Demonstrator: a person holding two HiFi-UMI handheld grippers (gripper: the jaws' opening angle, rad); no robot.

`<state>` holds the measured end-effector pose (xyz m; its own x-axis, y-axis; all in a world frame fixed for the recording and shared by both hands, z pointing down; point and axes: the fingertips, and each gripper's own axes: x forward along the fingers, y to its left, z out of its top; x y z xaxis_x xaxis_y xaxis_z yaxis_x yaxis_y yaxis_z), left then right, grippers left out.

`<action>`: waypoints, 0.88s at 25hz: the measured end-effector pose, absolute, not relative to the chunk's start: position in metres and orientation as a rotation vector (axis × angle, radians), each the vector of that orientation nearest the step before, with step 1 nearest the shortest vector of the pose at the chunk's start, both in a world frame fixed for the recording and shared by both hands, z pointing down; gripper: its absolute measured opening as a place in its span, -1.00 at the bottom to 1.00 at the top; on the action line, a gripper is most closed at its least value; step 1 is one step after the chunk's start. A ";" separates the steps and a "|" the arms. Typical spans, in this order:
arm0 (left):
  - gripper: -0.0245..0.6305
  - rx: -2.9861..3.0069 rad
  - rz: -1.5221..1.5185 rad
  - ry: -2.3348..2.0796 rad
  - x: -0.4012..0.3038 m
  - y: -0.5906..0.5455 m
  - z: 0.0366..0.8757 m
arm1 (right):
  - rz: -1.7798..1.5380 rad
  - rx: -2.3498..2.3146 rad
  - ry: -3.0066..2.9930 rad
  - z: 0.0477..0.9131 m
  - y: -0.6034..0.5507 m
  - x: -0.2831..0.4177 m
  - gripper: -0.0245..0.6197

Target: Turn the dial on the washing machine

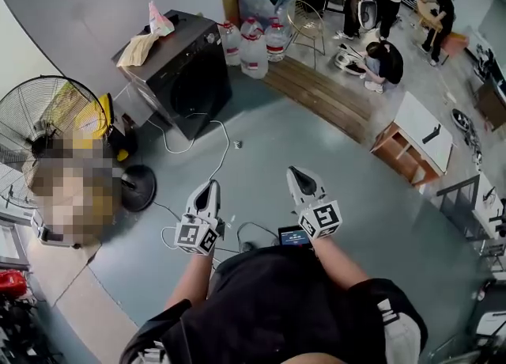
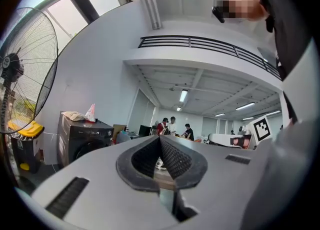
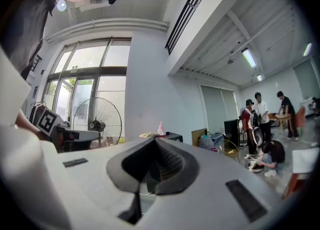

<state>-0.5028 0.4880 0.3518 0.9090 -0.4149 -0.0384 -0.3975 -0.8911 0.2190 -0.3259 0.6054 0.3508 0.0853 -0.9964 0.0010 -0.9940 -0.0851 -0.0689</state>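
Two pairs of fingers pinched shut on nothing, left gripper [image 1: 209,187], right gripper [image 1: 299,172], washing machine [image 1: 186,70] well apart, up ahead to the left

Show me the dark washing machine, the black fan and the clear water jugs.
dark grey washing machine [image 1: 190,89]: head view, round front door.
big black wire-cage fan [image 1: 35,113]: head view, wire cage.
clear plastic water jugs [image 1: 254,52]: head view, middle jug's body.

Floor fan [image 1: 47,121] left, water jugs [image 1: 253,47] (clear) grouped
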 end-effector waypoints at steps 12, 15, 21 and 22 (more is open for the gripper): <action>-0.57 2.874 -0.117 -0.670 -0.481 0.506 0.348 | -0.099 -2.250 2.080 0.354 0.627 -0.299 -0.92; -0.49 2.880 -0.108 -0.709 -0.473 0.509 0.347 | -0.093 -2.240 2.079 0.353 0.633 -0.288 -0.92; -0.28 2.893 -0.072 -0.767 -0.465 0.516 0.346 | -0.095 -2.218 2.085 0.354 0.644 -0.274 -0.92; -0.28 2.896 -0.066 -0.775 -0.464 0.517 0.347 | -0.096 -2.213 2.089 0.355 0.645 -0.273 -0.92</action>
<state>-0.4639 0.5170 0.3467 0.8662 -0.4997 -0.0057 -0.4934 -0.8569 0.1493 -0.2726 0.6453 0.3552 0.0589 -0.9981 -0.0205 -0.9919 -0.0562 -0.1137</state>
